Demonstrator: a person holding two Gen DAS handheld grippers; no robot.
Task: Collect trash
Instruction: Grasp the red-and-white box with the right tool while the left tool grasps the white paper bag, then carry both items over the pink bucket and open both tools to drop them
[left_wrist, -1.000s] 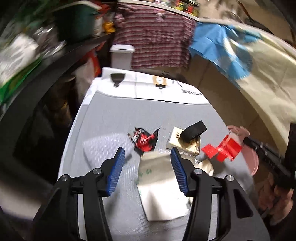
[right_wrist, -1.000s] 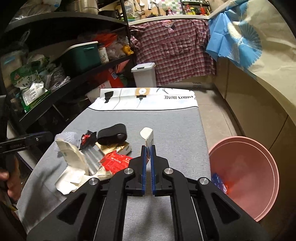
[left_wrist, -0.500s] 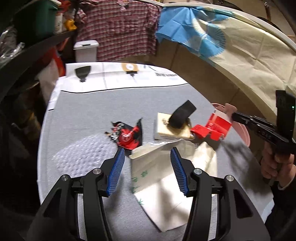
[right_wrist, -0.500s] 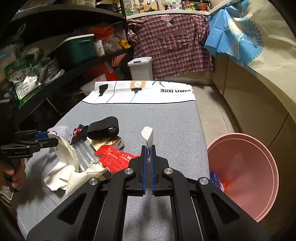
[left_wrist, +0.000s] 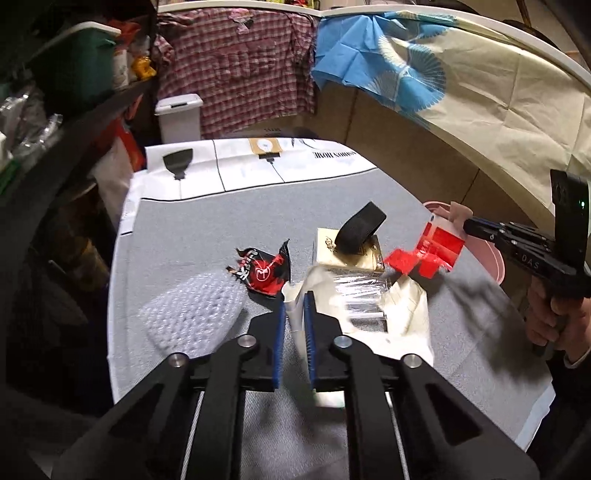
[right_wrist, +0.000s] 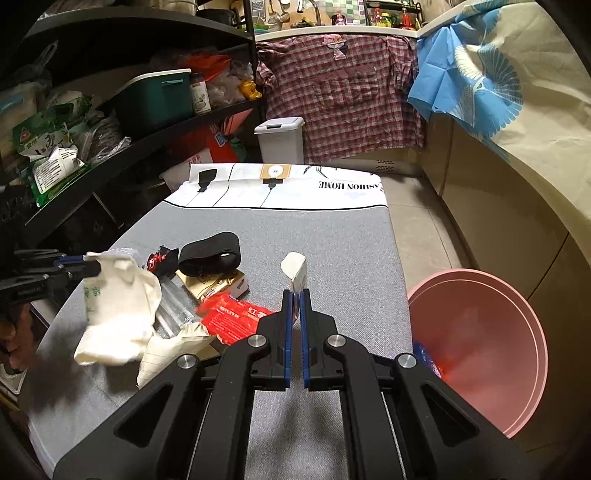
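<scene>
Two grips are set. Through your left wrist camera, the left gripper (left_wrist: 294, 301) has just been closing and now pinches the cream paper bag (left_wrist: 402, 314) amid the litter. Through your right wrist camera, the right gripper (right_wrist: 295, 295) clamps a white scrap (right_wrist: 295, 267). Next, I judge: carry both right to the pink basin (right_wrist: 517, 332).

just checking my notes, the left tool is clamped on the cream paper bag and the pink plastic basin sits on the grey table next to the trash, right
Not quite. The left tool is clamped on the cream paper bag, but the pink plastic basin is not on the grey table. The right wrist view shows it down on the floor beside the table's edge.
</scene>
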